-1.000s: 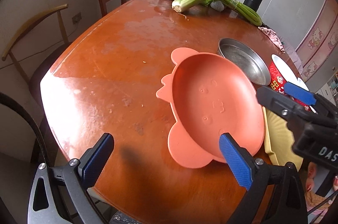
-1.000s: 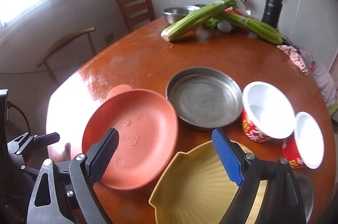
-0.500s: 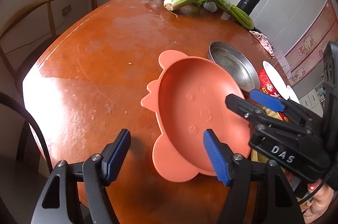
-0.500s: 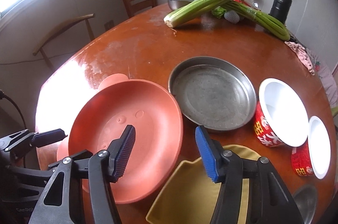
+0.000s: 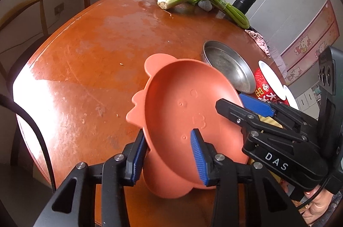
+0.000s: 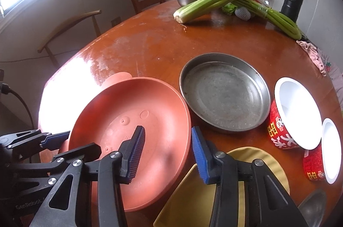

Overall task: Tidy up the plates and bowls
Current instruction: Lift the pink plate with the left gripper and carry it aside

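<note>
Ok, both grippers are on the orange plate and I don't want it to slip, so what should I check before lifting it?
1. Grip of the left gripper: ok; its jaws have just been closing, and the rim of the orange plate is between the pads.
2. Grip of the right gripper: ok; its jaws have just been closing on the opposite rim.
3. Orange plate empty: ok.
4. Clear of the yellow plate: cannot tell; their edges meet in the right wrist view.
5. Clear of the metal pan: cannot tell; very close.
6. Bare table to set it down on: ok, to the left.
</note>
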Available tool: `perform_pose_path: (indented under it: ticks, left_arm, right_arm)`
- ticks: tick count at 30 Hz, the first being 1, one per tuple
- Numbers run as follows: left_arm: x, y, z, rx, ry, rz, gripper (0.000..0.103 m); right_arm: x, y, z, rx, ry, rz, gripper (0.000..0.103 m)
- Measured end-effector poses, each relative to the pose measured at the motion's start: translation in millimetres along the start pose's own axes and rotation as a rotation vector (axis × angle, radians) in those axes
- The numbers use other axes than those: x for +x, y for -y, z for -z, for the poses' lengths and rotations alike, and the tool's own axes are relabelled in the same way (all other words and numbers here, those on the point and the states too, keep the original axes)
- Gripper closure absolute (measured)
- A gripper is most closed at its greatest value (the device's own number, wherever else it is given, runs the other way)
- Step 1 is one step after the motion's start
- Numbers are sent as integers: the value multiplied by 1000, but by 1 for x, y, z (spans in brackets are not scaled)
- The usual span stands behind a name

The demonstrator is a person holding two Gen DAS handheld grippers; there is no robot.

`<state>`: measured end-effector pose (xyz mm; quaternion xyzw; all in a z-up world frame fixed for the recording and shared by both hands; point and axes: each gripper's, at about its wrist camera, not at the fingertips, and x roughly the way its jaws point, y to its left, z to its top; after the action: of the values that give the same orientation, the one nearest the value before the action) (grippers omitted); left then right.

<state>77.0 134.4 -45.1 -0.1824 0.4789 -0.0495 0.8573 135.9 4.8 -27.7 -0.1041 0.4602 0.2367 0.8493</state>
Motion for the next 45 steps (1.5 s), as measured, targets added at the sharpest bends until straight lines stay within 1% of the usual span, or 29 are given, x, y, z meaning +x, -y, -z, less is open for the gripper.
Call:
perform_pose_path:
  ticks: [5,9,12,17,27,35,45]
  left_arm:
    - [-6,-6,-2,-5,12,-13,61]
    - [-14,-13,-9,-17,33,-12,61]
    - [-20,-19,-18,-15,52,-22,61]
    - [-20,-26,-34,-4,57,-32,61]
    - [-4,-32,-63,11,59,-70,61]
    - [10,-36,-73,11,46,-85,61]
    - [26,-39,-89,32,28,-125,61]
  right_arm:
    - [-4,-8,1,-13,5,-7,57]
    - [-6,-12,1,3,5,-42,57]
    - [-7,-17,-1,5,9,-60,57]
    - [-5,-21,-6,24,13,-80,57]
    - [2,-20,-18,66,21,-97,56]
    - [9,-15,-20,95,12,-121,56]
    - [13,-11,-19,116,-1,-148,56]
